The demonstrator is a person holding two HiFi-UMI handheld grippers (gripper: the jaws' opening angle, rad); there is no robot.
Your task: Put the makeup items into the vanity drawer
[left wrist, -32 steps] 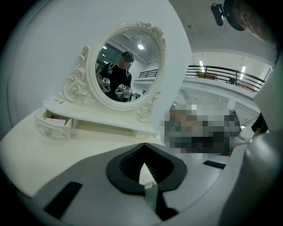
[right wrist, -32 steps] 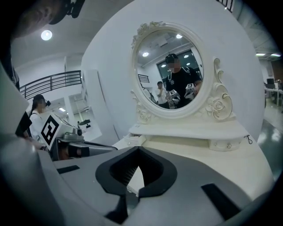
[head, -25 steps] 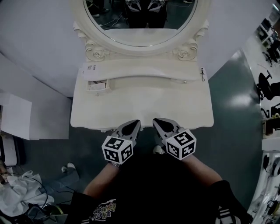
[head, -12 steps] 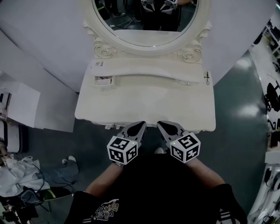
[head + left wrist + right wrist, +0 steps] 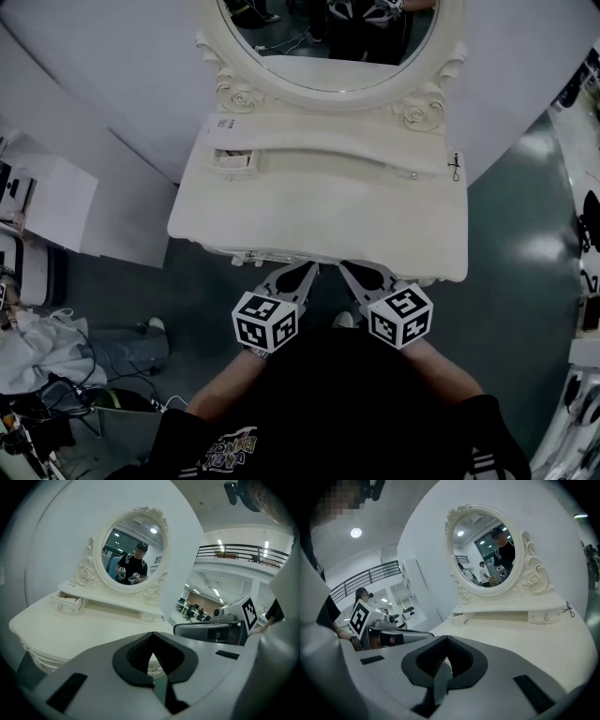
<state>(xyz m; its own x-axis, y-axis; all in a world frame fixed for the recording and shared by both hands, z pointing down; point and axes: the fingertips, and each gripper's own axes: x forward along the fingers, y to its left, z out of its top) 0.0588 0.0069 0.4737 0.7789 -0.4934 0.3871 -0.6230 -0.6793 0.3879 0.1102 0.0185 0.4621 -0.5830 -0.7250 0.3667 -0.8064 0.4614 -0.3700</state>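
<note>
The smooth cream vanity table [image 5: 319, 211] runs long from left to right. Its little drawer [image 5: 232, 160] sits at the left end of the shelf [image 5: 347, 150] under the oval mirror [image 5: 328, 47], pulled out toward the person. Only the head view looks down into it. Carved roses frame the mirror. The left gripper [image 5: 311, 268] and right gripper [image 5: 345, 267], by the near edge, are both pinched closed and empty.

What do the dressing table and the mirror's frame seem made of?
Vanity table: probably painted wood, cream, satin; smooth top with soft sheen and moulded edge. Mirror frame: same cream finish with raised rosettes and scrolls; carved wood or cast resin, cannot tell.
</note>
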